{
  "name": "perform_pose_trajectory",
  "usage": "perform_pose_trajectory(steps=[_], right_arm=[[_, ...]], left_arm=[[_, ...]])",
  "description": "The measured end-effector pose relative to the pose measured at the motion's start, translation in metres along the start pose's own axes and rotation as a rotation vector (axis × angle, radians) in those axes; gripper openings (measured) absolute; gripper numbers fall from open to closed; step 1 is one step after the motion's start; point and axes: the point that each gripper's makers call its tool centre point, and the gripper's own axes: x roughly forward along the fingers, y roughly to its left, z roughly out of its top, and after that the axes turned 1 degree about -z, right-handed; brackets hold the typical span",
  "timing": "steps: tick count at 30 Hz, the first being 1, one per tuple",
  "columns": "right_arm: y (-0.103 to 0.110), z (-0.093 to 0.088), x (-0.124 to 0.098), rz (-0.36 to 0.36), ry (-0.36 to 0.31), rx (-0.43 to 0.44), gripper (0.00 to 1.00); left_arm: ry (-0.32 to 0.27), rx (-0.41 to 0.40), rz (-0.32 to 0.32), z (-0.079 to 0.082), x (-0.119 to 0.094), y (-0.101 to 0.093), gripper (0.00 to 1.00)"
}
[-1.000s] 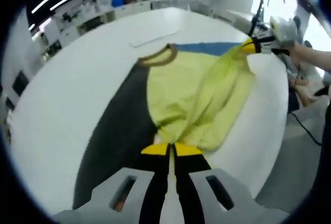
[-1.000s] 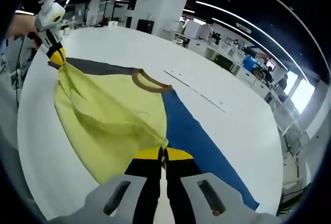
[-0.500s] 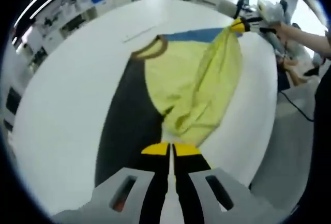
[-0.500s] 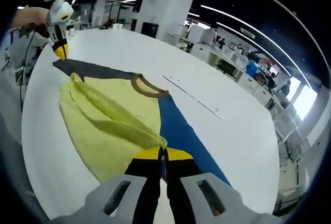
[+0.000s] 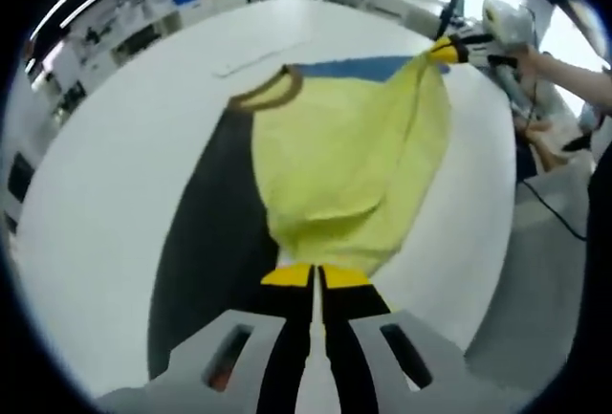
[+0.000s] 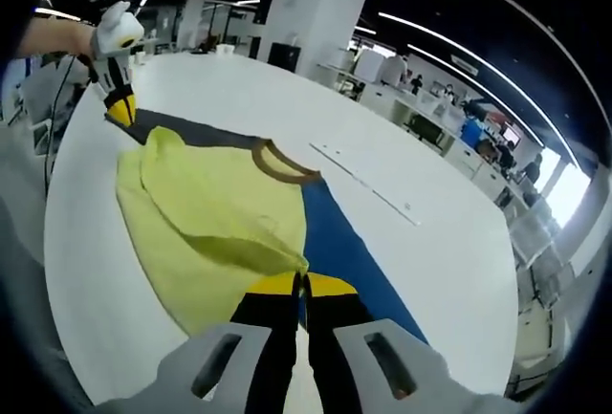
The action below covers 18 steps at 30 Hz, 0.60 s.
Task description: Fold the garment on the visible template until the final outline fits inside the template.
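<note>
A yellow garment (image 5: 344,161) with a brown collar (image 5: 268,94) lies across a flat template that is black (image 5: 206,242) on one half and blue (image 5: 368,68) on the other. My left gripper (image 5: 316,275) is shut on the garment's near edge. My right gripper (image 5: 449,49) pinches the far corner, raised a little off the table. In the right gripper view my right gripper (image 6: 301,285) is shut on the yellow garment (image 6: 210,232), beside the blue half (image 6: 339,242). The left gripper (image 6: 121,111) sits at the far corner, over the black half (image 6: 191,132).
The white table (image 5: 105,175) is large, and its edge runs close along the garment's right side. A thin clear strip (image 5: 258,58) lies on the table beyond the collar. A hand (image 5: 564,84) holds the right gripper. Office desks stand far behind.
The bunched folds in the garment have opened out, so the yellow cloth now spreads wider and smoother between the two grippers. Both grippers stay shut on it.
</note>
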Motion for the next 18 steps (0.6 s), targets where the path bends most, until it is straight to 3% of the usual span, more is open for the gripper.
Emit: perform_pose_trajectory(steps=[5, 11, 18], right_arm=[[0.000, -0.002, 0.000, 0.000, 0.005, 0.002, 0.02], [0.000, -0.004, 0.002, 0.003, 0.010, 0.000, 0.02], [-0.001, -0.005, 0.005, 0.005, 0.015, -0.002, 0.02]], left_arm=[[-0.050, 0.074, 0.063, 0.007, 0.009, 0.012, 0.09], [-0.058, 0.124, 0.078, 0.008, 0.019, 0.020, 0.26], [-0.067, 0.169, 0.087, 0.017, 0.033, 0.030, 0.27]])
